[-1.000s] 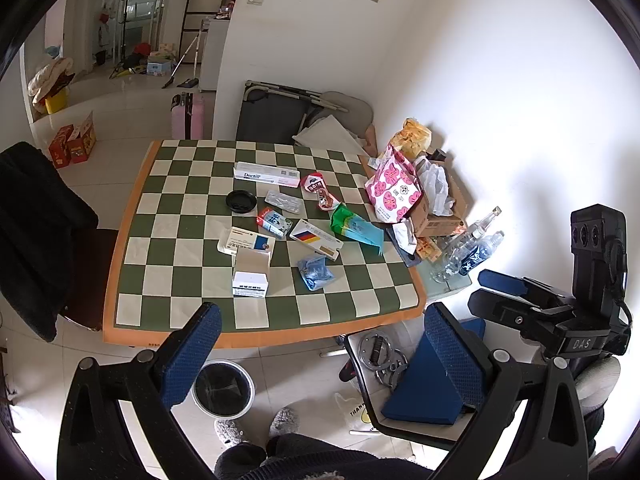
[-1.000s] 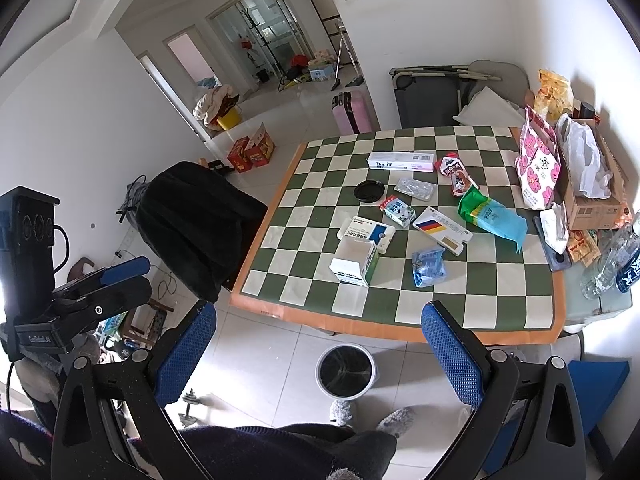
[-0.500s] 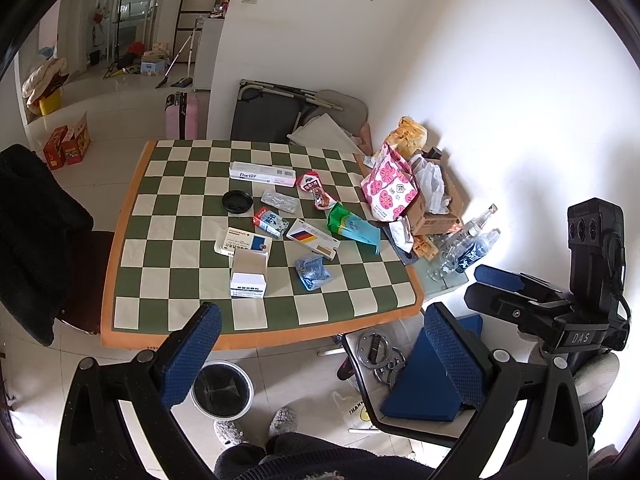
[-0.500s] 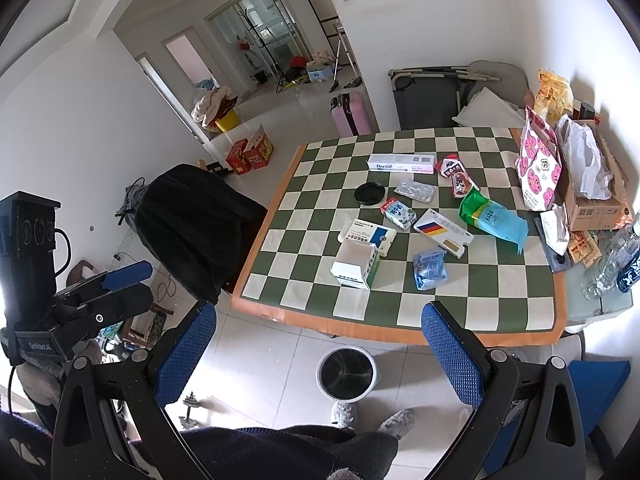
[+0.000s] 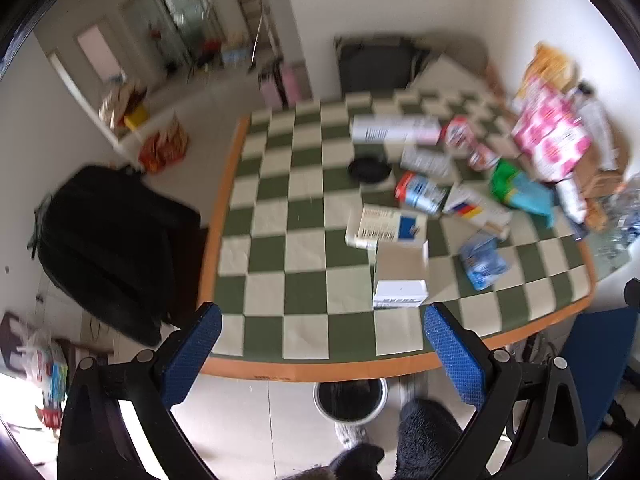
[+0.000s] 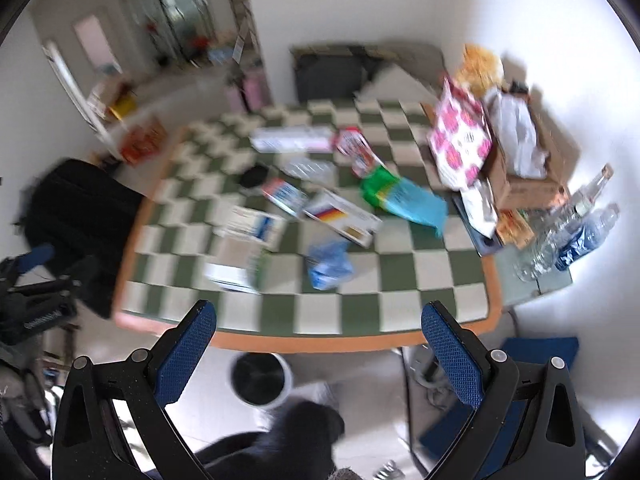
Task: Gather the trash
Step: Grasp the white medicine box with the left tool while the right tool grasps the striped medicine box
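Observation:
Trash lies on a green and white checkered table (image 5: 308,256): a white box (image 5: 400,280), a flat medicine box (image 5: 386,226), a crumpled blue wrapper (image 5: 482,266), a green and blue bag (image 5: 520,194), a black lid (image 5: 369,169) and a long white box (image 5: 394,131). A waste bin (image 5: 350,398) stands on the floor under the near table edge. My left gripper (image 5: 322,352) is open and empty over that edge. My right gripper (image 6: 318,350) is open and empty, with the blue wrapper (image 6: 329,266) and bin (image 6: 260,378) ahead. Both views are blurred.
A chair with a black coat (image 5: 108,244) stands left of the table. A pink patterned bag (image 6: 460,140), a cardboard box (image 6: 528,168) and plastic bottles (image 6: 568,232) crowd the right side. A blue chair seat (image 5: 592,352) is at the near right.
Both grippers have swung and moved in toward the table, which now looks larger and blurred. The left view has turned left. Both grippers stay open and empty.

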{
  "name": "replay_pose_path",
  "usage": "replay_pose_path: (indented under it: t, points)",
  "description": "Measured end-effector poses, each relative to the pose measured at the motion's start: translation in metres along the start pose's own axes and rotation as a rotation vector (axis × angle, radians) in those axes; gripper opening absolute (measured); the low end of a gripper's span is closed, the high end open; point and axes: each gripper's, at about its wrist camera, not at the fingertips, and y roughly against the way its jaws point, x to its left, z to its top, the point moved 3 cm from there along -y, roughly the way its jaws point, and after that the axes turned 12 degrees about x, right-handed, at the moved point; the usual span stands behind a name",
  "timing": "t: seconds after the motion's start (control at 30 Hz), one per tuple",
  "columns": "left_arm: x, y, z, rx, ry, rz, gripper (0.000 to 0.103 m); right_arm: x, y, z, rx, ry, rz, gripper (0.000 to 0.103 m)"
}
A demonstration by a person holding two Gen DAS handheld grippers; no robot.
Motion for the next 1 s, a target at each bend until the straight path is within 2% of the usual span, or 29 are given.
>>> replay_pose_path:
  t: [0.1, 0.2, 0.3, 0.33, 0.37, 0.47, 0.5, 0.57, 0.63, 0.73, 0.8, 0.83, 1.0]
  points:
    - [-0.012, -0.049, 0.013, 0.134, 0.086, -0.074, 0.103, -0.019, -0.065, 0.032, 0.095, 0.006, -0.030, 0.103]
    - [0.020, -0.098, 0.021, 0.282, 0.260, -0.210, 0.103, -0.031, -0.130, 0.063, 0.178, 0.043, -0.034, 0.103]
    - [0.016, -0.145, 0.024, 0.408, 0.440, -0.346, 0.103, -0.035, -0.196, 0.100, 0.273, 0.109, -0.019, 0.103]
    - [0.013, -0.157, 0.025, 0.442, 0.486, -0.388, 0.100, -0.035, -0.217, 0.113, 0.299, 0.136, -0.029, 0.103]
    - [0.007, -0.171, 0.024, 0.475, 0.524, -0.419, 0.092, -0.034, -0.238, 0.126, 0.322, 0.165, -0.037, 0.103]
    - [-0.006, -0.200, 0.023, 0.537, 0.617, -0.470, 0.075, -0.029, -0.285, 0.155, 0.384, 0.233, -0.052, 0.103]
    - [-0.010, -0.208, 0.024, 0.547, 0.643, -0.475, 0.073, -0.028, -0.296, 0.161, 0.399, 0.252, -0.058, 0.103]
    - [-0.016, -0.220, 0.024, 0.564, 0.682, -0.490, 0.050, -0.023, -0.321, 0.175, 0.423, 0.304, -0.076, 0.103]
    - [-0.021, -0.228, 0.026, 0.576, 0.711, -0.495, 0.039, -0.017, -0.342, 0.186, 0.439, 0.356, -0.104, 0.103]
    - [-0.022, -0.228, 0.036, 0.554, 0.693, -0.448, 0.028, -0.011, -0.370, 0.196, 0.472, 0.399, -0.124, 0.103]
    - [-0.021, -0.227, 0.042, 0.534, 0.667, -0.410, 0.015, -0.008, -0.386, 0.198, 0.492, 0.419, -0.131, 0.103]
    - [-0.022, -0.227, 0.046, 0.526, 0.655, -0.401, 0.012, -0.006, -0.393, 0.198, 0.501, 0.425, -0.130, 0.103]
    - [-0.025, -0.224, 0.058, 0.479, 0.588, -0.320, 0.011, -0.007, -0.408, 0.195, 0.520, 0.392, -0.073, 0.095]
